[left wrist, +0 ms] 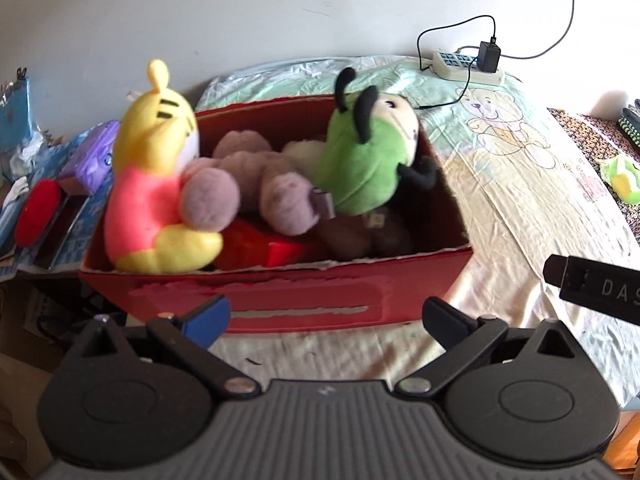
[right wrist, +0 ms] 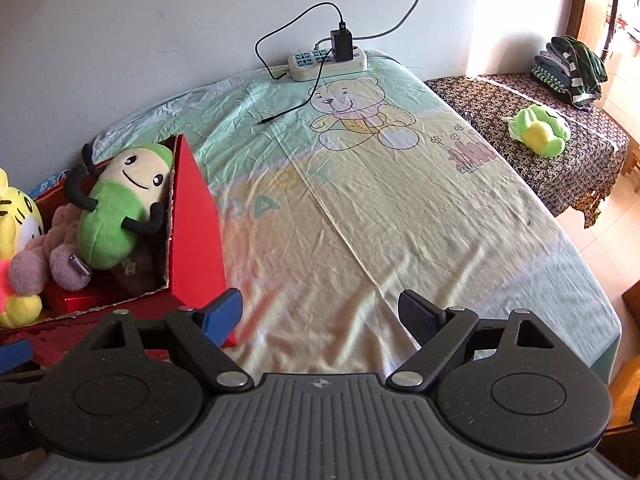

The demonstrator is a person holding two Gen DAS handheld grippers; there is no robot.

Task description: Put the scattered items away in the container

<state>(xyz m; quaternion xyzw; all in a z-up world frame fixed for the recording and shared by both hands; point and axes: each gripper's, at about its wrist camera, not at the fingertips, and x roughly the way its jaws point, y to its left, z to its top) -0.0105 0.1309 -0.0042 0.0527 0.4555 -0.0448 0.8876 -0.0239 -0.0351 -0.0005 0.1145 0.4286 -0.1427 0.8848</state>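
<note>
Left tongs are hovering low over the bedsheet, fingers spread wide, gripping nothing. Straight ahead of the fingertips the red box is sitting on the sheet, its torn near wall facing the camera.

Inside the box, soft toys are piling up: a yellow tiger toy in a pink shirt is leaning against the wall ahead-left of the tongs, a purple plush is lying across the middle, and a green bean toy with black arms is propped against the wall ahead-right. A brown plush is lying partly under the green one.

Right tongs are also standing wide open and empty, pointing across bare sheet. The box is lying to their left, its corner just beside the blue fingertip.

Far ahead-right of the right tongs, a green and yellow plush is resting on a dark patterned cloth, well apart from the box, near a stack of folded clothes. A power strip with a black charger is lying far ahead by the wall.
</note>
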